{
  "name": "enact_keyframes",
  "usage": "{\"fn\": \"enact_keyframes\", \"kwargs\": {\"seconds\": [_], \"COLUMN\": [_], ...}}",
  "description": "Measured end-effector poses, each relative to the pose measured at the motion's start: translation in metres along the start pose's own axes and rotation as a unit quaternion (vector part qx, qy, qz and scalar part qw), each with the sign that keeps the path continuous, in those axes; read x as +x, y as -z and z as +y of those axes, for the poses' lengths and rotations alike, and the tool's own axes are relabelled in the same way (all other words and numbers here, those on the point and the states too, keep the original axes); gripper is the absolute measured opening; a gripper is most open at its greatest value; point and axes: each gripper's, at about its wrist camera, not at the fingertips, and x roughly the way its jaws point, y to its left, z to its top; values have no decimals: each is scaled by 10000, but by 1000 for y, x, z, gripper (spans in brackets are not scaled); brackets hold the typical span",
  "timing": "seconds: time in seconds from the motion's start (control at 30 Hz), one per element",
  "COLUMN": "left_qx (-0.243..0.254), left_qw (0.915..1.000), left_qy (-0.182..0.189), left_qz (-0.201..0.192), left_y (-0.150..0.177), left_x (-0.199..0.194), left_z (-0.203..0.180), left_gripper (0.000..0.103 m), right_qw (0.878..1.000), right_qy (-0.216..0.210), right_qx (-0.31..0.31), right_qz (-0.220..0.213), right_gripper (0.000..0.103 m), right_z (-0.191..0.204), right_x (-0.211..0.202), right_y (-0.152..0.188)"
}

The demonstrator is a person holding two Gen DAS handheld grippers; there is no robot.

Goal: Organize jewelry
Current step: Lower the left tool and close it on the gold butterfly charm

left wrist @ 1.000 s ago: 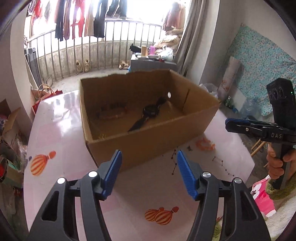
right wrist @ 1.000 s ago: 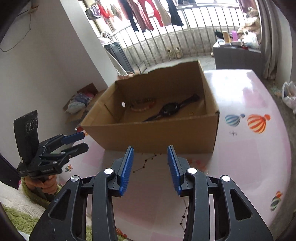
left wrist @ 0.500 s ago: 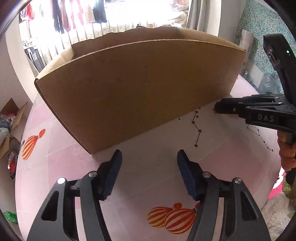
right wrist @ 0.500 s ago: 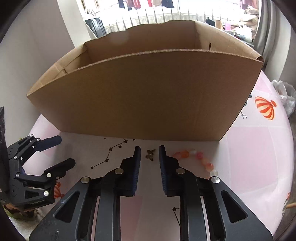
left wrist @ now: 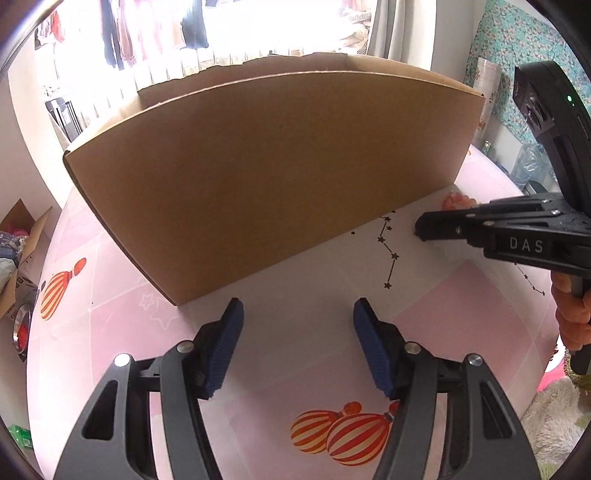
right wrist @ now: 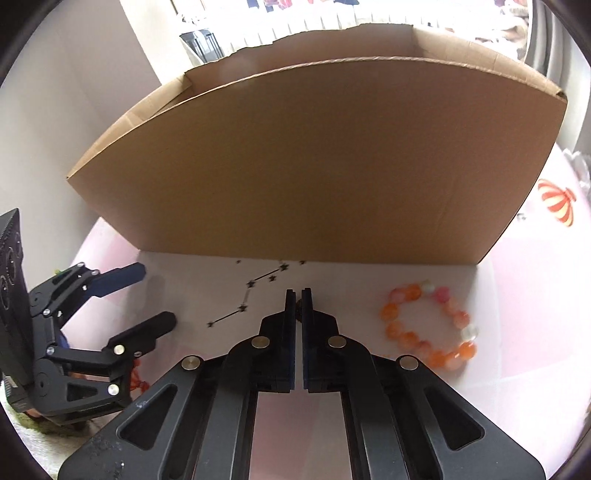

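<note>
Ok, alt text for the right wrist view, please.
The right tongs, shut on a small dark trinket, rest low on the pink table before a cardboard box. An orange bead bracelet lies to their right; the left tongs stand open at left.

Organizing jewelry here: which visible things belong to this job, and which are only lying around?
Belong to the job:
- bead bracelet, on the table right of the right gripper
- small dark piece between its shut fingers; what it is I cannot tell
- cardboard box
- left gripper, open, empty

Lying about:
- clothes hanging outside
- floral cloth
- box of clutter on the floor
</note>
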Motion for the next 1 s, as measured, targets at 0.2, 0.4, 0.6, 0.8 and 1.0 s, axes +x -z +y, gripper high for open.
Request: {"fn": "enact_keyframes", "kwargs": {"seconds": [0.2, 0.4, 0.6, 0.8, 1.0], "left_qx": [142, 351, 561, 927, 929], "left_qw": [9998, 9989, 9973, 9939, 9939], "left_qy": [131, 273, 433, 548, 565], "left_qz": [-66, -127, -187, -256, -166], "left_y": [7, 12, 13, 7, 3], "left_x": [-8, -16, -18, -11, -2], "left_z": [-2, -11, -20, -36, -34], "left_gripper": [60, 60, 60, 55, 32], "right_qw": [9982, 9928, 9893, 9867, 9845], "right_qy": [-548, -1116, -1211, -1137, -1133], "right_qx": [96, 259, 814, 1159, 1337], "right_qz": [203, 355, 23, -97, -67], "right_gripper": [0, 3, 6, 6, 7], "right_z": [17, 30, 1, -22, -21], "right_x": [3, 9, -17, -36, -21], "right_y": [6, 7, 19, 26, 29]}}
